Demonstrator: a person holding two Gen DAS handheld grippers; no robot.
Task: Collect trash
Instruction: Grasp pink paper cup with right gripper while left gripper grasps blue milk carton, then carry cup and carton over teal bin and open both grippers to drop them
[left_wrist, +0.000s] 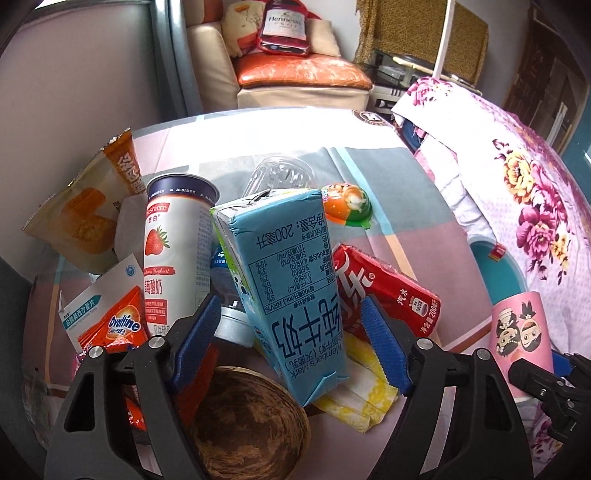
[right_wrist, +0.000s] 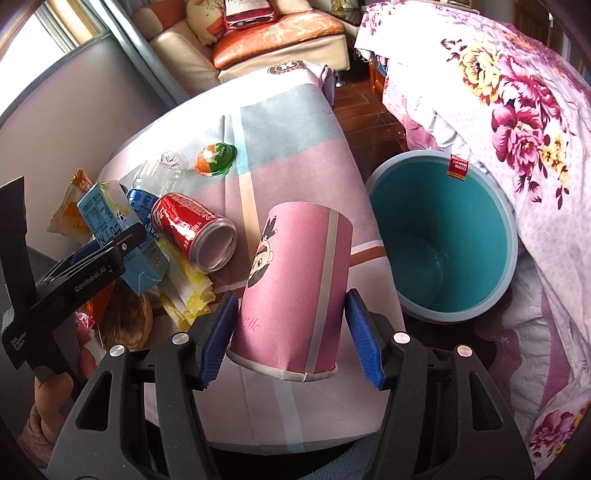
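The right gripper holds a pink paper cup with a cartoon figure between its blue ribbed pads. The left pad presses the cup wall; at the right pad a thin gap seems to remain, so I judge it a light grip. The cup is upside down, its rolled rim toward the camera, and its long axis runs up the frame, tilted a little to the right. The round blue-grey bin with teal inside stands open just to the upper right of the cup, beside the table edge, so the right hand is clearly the nearer one to it.

The left gripper has its jaws apart around a light blue milk carton. The carton leans between the pads without touching them, its long axis going from lower right to upper left. Just right of it lies a red soda can on its side, and a yoghurt cup with a strawberry stands at the left.
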